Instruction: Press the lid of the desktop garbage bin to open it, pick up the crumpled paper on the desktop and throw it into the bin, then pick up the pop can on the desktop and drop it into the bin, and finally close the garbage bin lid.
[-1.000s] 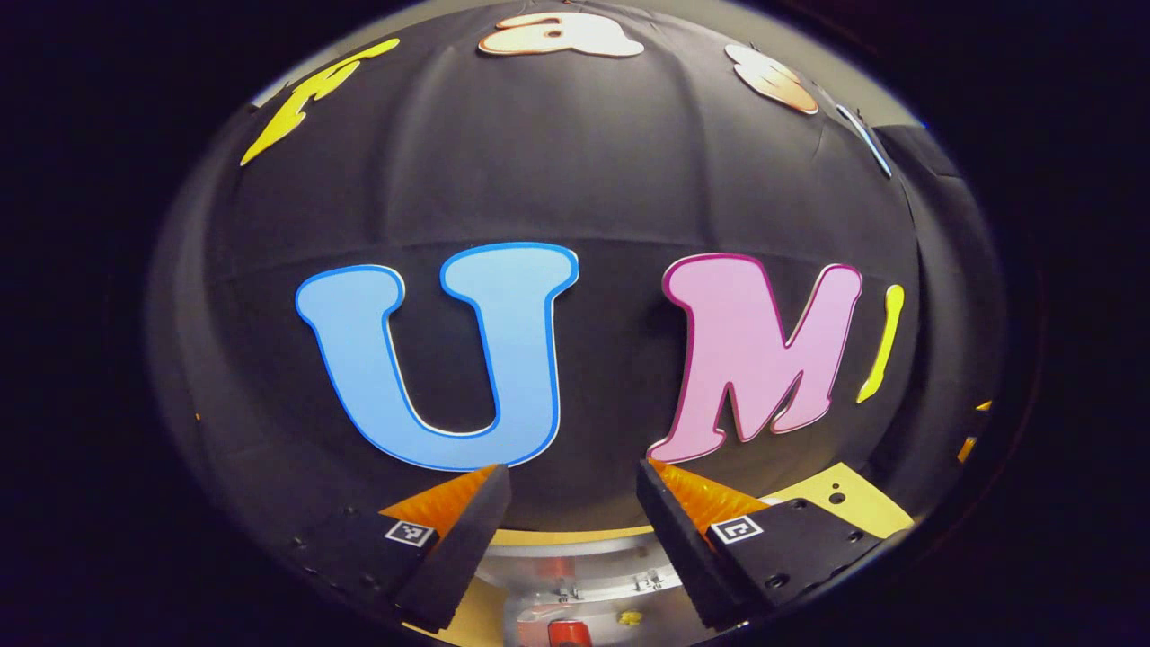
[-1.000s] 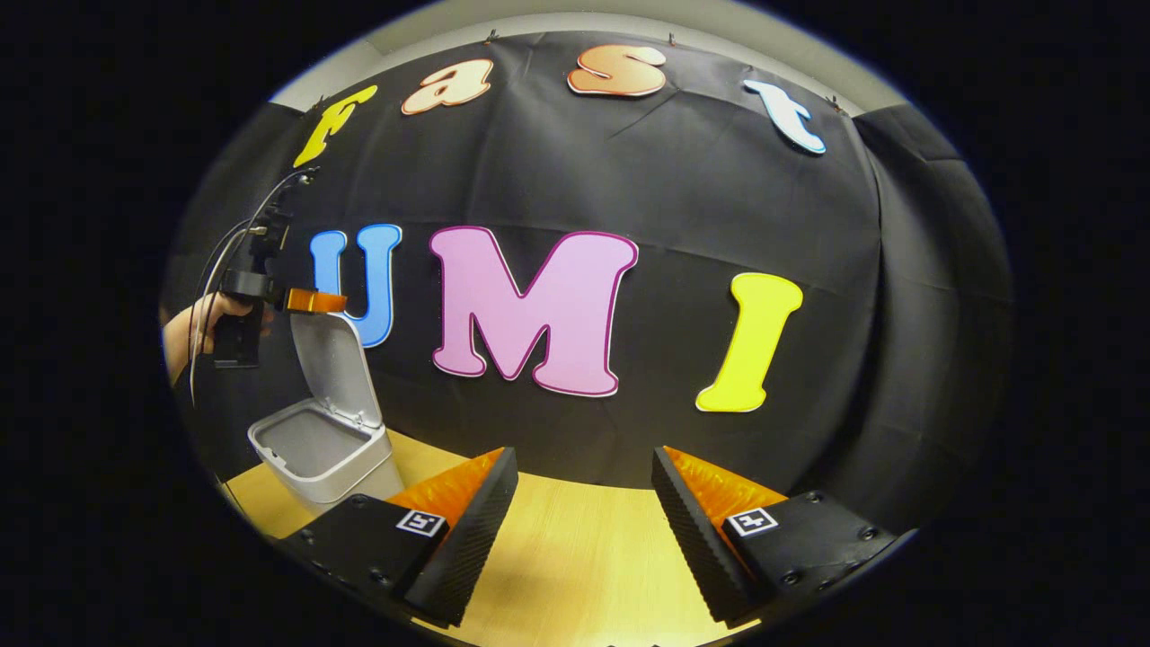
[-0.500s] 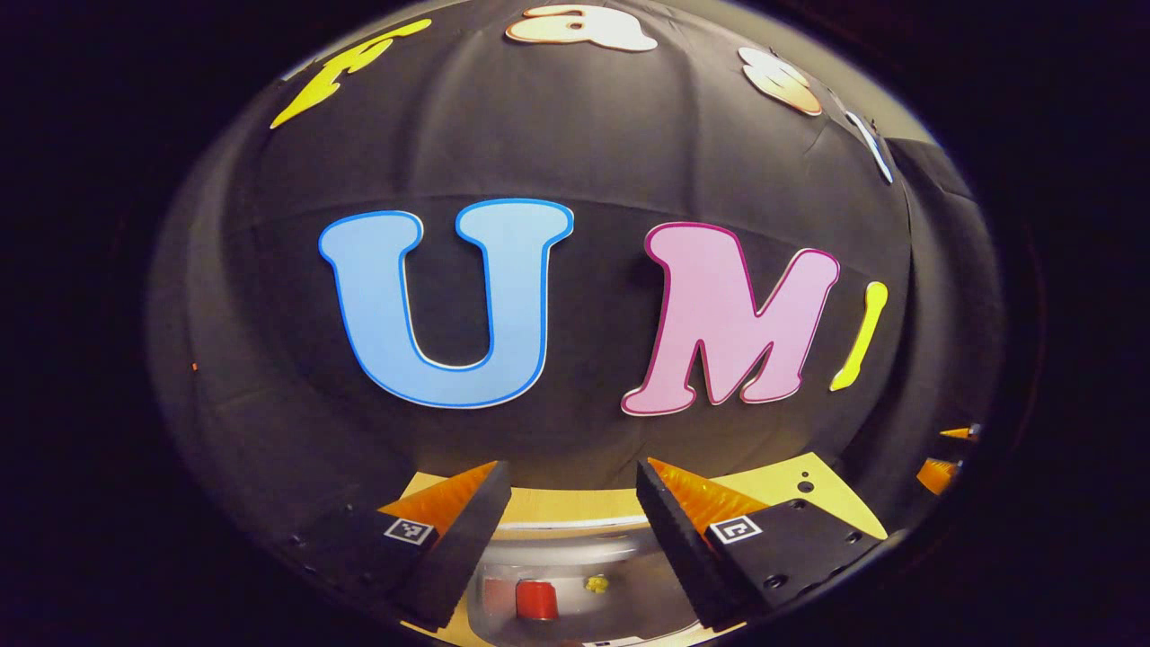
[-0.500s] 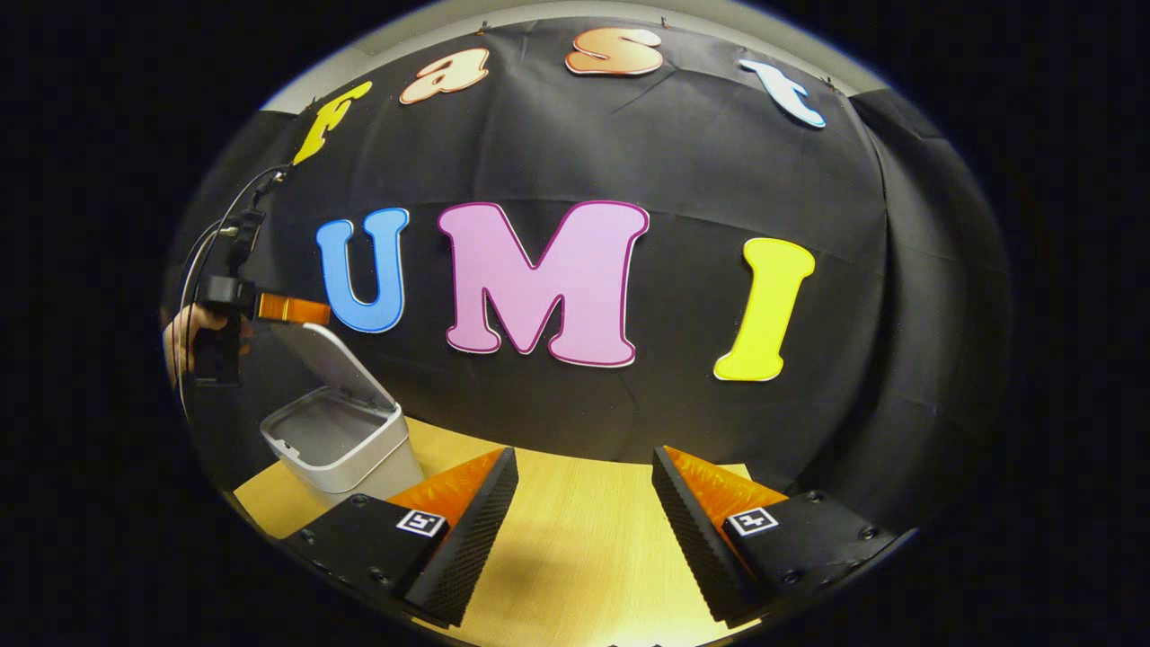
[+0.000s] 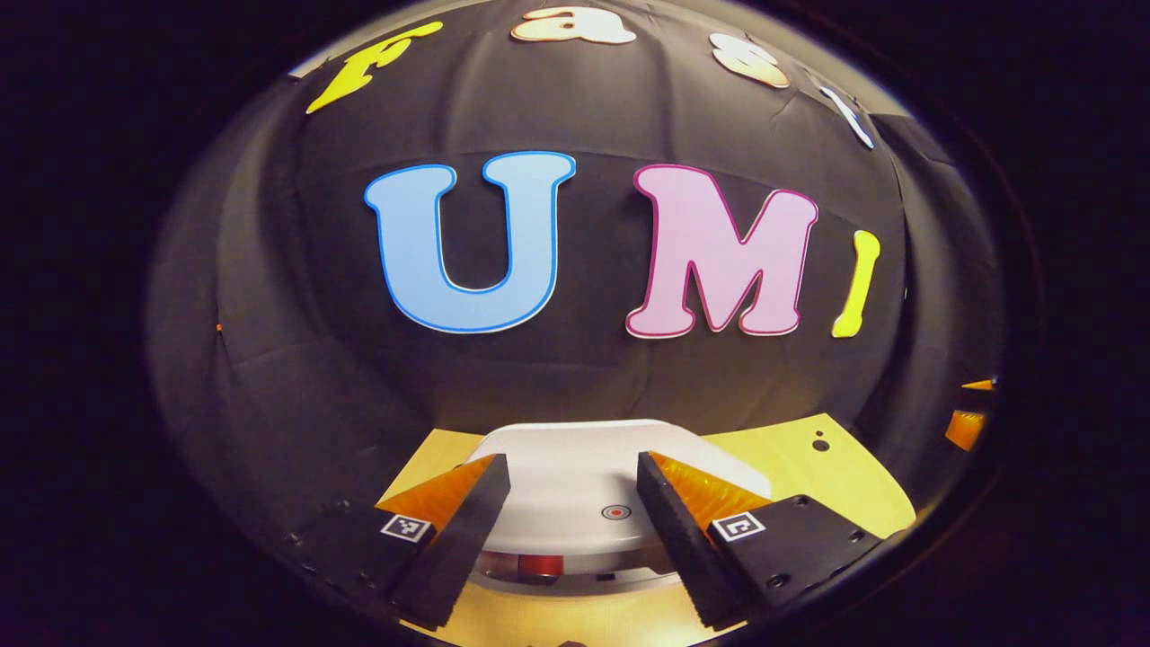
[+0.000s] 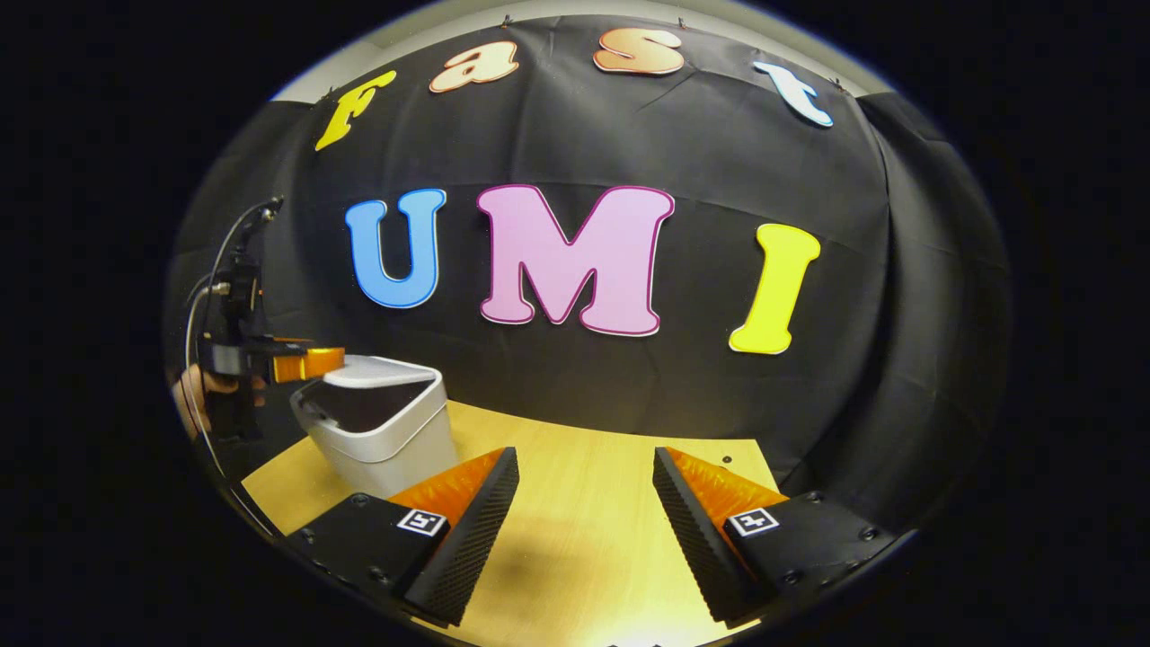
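The white bin lid (image 5: pixel 566 512) is tilted almost flat over the bin, with a narrow gap left at its front. Through that gap a bit of the red pop can (image 5: pixel 539 564) shows inside. My left gripper (image 5: pixel 570 463) is open, its fingers spread just above the lid. In the right gripper view the white bin (image 6: pixel 395 445) stands at the left of the table, its lid (image 6: pixel 377 371) nearly down and the left gripper (image 6: pixel 310 364) at the lid's near edge. My right gripper (image 6: pixel 584 454) hangs open over bare table with nothing between its fingers.
The light wooden table (image 6: pixel 584 539) runs back to the black cloth wall. A small hole (image 6: pixel 726 460) sits in the tabletop near the wall. A hand (image 6: pixel 193 395) holds the left gripper, with cables rising above it.
The lid has swung from upright down to nearly flat, with my left gripper following it downward. The inside of the bin is now mostly covered. My right gripper has barely moved.
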The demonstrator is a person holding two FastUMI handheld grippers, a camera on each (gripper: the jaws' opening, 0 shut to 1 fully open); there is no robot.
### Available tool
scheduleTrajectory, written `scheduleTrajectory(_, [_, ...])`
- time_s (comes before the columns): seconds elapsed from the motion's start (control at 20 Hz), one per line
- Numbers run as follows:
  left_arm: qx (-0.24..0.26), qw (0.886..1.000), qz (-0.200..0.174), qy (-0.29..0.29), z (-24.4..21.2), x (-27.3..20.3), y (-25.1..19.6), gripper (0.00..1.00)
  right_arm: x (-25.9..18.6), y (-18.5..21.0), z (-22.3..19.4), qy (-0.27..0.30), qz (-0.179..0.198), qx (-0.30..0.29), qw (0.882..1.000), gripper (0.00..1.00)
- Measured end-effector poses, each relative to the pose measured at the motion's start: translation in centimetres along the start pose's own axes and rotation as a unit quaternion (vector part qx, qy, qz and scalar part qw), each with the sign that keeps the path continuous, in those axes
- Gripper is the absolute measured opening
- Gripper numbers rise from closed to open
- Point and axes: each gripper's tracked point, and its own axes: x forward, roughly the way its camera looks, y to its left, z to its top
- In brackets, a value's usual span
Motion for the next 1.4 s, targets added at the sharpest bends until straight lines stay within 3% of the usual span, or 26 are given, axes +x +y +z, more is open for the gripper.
scheduleTrajectory(0.25, [-0.007, 1.000, 0.000, 0.025, -4.4, -1.0, -0.4, 0.98, -2.1, 1.5, -1.1, 0.007, -0.005, 0.005, 1.000, 0.97])
scheduleTrajectory(0.65, [0.041, 0.999, -0.017, -0.004, -5.5, -1.0, -0.7, 1.00, -4.0, 2.1, -2.5, 0.011, -0.023, 0.003, 1.000, 0.97])
scheduleTrajectory(0.8, [0.061, 0.997, -0.025, -0.043, -4.9, -1.2, -1.6, 1.00, -4.2, 2.4, -2.6, 0.004, -0.030, -0.005, 1.000, 0.97])
scheduleTrajectory(0.95, [0.048, 0.997, -0.023, -0.056, -4.8, -2.1, -1.3, 0.98, -4.4, 3.0, -1.8, -0.009, -0.024, 0.004, 1.000, 0.97])
scheduleTrajectory(1.15, [0.007, 0.994, -0.005, -0.112, -2.7, -7.1, -0.6, 0.94, -5.2, 3.4, -0.8, -0.033, -0.028, 0.016, 0.999, 0.97])
scheduleTrajectory(1.4, [-0.003, 0.985, 0.005, -0.171, 0.2, -16.7, 0.0, 0.94, -8.4, 6.3, -0.4, -0.075, -0.025, 0.035, 0.996, 0.97])
